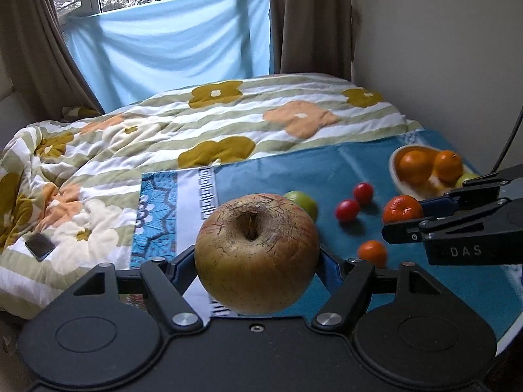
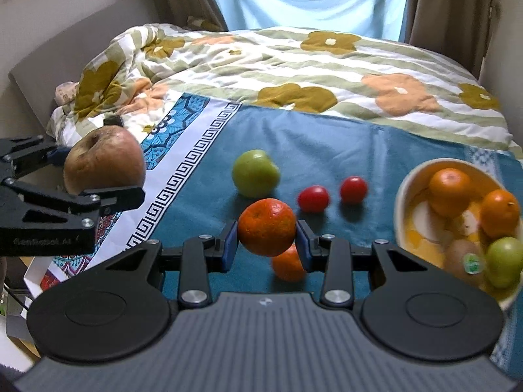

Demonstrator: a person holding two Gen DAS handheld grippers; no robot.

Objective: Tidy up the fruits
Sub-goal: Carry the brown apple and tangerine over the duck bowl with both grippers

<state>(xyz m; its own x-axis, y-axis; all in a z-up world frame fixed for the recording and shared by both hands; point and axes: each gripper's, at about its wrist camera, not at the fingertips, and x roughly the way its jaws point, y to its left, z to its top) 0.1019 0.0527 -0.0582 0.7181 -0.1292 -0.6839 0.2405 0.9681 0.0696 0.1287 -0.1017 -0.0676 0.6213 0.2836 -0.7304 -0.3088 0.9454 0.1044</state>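
Observation:
My left gripper (image 1: 257, 258) is shut on a large brownish apple (image 1: 257, 251) and holds it above the blue cloth; the apple also shows in the right wrist view (image 2: 104, 163). My right gripper (image 2: 266, 241) is shut on a tangerine (image 2: 267, 227), lifted over the cloth; the tangerine shows in the left wrist view (image 1: 402, 209) too. A white bowl (image 2: 403, 196) at the right holds two oranges, a kiwi and a green fruit. On the cloth lie a green apple (image 2: 255, 172), two red tomatoes (image 2: 313, 198) and a small tangerine (image 2: 287, 264).
The blue cloth (image 2: 327, 137) covers the near end of a bed with a flowered quilt (image 2: 294, 62). A phone (image 1: 40, 246) lies on the quilt at the left. A wall (image 1: 441, 49) runs along the right, curtains and a window behind.

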